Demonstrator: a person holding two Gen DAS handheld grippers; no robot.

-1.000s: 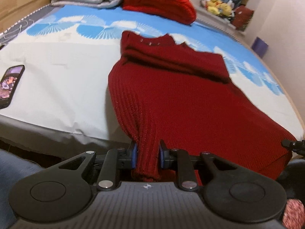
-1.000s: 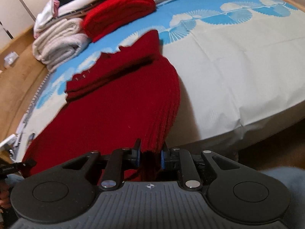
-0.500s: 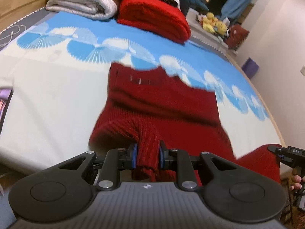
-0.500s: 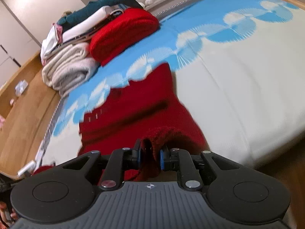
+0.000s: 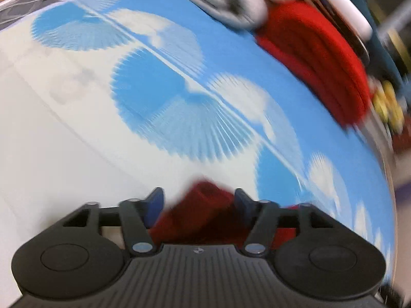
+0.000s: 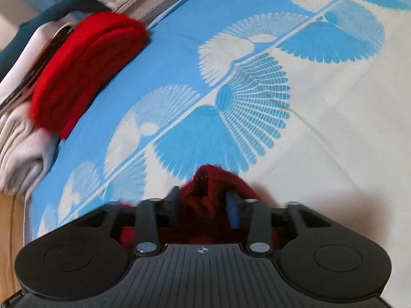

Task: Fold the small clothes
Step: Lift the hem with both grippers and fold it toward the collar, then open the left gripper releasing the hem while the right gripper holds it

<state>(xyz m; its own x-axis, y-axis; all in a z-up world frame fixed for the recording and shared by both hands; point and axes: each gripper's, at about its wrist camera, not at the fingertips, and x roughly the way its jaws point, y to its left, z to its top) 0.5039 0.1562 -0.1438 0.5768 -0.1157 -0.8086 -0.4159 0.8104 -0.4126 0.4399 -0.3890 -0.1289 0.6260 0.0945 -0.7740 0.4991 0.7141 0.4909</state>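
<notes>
A dark red knit sweater lies on the bed; only a bunched fold of it (image 5: 205, 205) shows between the fingers in the left wrist view, and another bunch (image 6: 208, 192) in the right wrist view. My left gripper (image 5: 199, 205) has its jaws spread wide, with the sweater loose between them. My right gripper (image 6: 205, 205) also has its jaws apart around the cloth. Both views are blurred by motion. The rest of the sweater is hidden under the grippers.
The bed sheet (image 6: 334, 118) is white with blue fan patterns. A folded bright red knit (image 6: 84, 69) lies at the far edge next to folded grey-white towels (image 6: 20, 154) and dark teal cloth (image 6: 51, 7). The red knit also shows in the left wrist view (image 5: 326, 59).
Both grippers carried the sweater's lower edge forward towards its collar, then spread their jaws and released it. The cameras now point down at the sheet.
</notes>
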